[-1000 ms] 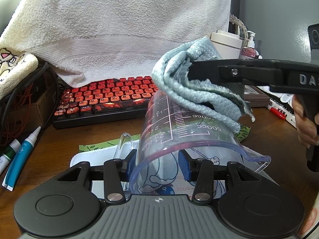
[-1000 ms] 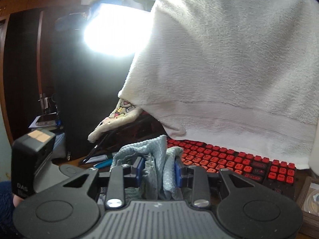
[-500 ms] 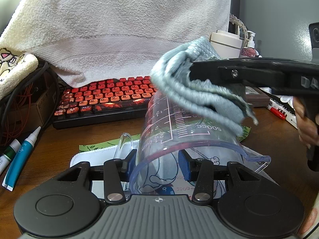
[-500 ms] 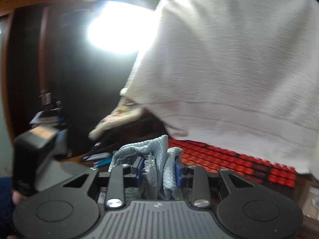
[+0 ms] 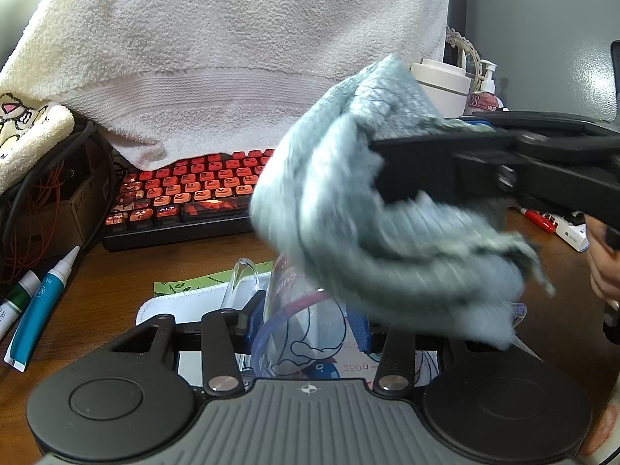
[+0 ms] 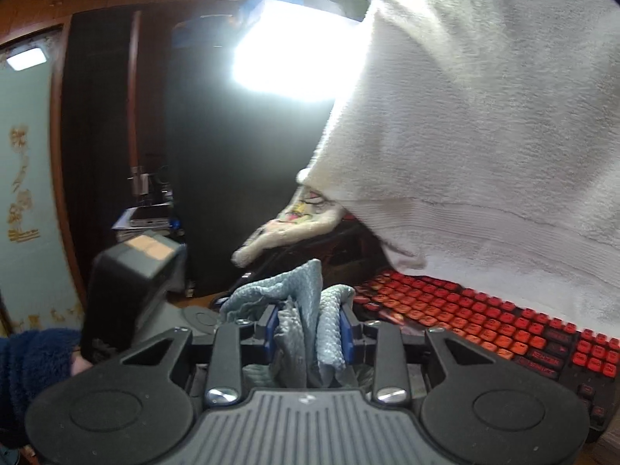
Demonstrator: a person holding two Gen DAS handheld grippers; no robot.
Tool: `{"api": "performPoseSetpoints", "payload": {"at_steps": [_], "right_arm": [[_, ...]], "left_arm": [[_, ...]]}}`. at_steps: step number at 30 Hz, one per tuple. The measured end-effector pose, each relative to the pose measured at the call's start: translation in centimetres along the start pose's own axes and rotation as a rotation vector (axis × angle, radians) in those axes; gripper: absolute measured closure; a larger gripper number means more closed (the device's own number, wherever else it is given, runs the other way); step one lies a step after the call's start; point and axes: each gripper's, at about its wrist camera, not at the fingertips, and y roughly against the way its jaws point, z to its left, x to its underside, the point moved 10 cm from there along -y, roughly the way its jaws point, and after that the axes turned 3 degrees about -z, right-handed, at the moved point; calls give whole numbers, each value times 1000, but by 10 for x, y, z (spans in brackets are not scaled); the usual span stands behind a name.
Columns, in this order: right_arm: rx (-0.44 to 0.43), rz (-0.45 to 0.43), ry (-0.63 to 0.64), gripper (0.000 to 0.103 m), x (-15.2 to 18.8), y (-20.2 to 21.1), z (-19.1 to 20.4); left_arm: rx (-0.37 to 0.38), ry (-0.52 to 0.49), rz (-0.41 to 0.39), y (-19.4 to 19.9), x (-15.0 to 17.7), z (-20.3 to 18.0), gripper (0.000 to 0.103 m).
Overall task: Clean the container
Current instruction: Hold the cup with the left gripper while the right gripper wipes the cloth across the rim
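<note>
We see the left gripper [image 5: 308, 319] clamped on a clear measuring jug [image 5: 306, 325] lying on its side above a brown desk [image 5: 116, 283]. The right gripper [image 6: 309, 327] pinches a blue-grey cloth [image 5: 372, 232] over the jug.

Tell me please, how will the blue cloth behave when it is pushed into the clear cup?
The blue cloth is probably floppy: loose folds hang below the right gripper. It should crumple and follow the clear measuring cup's wall. It looks light, so the left gripper likely keeps the cup steady.
</note>
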Motion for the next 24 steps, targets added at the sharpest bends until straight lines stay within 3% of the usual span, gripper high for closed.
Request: {"api": "performPoseSetpoints", "payload": {"at_steps": [3,7,13,17,24], "right_arm": [[86,-7,-22,73,1,0,-19],[103,-15,-35,73,2,3,-25],[-50,-9,7,73,1,0,9],[-56,1,20,73,0,-1,13],[119,-15,-75,73,2,1,-33]], "left_arm": [[0,0,0,0,0,1,59],[1,0,0,0,0,1,59],[2,2,1,-1,0,3,59],[1,0,1,-1,-1,3,59],[0,-1,0,-2,-1,3,59]]}}
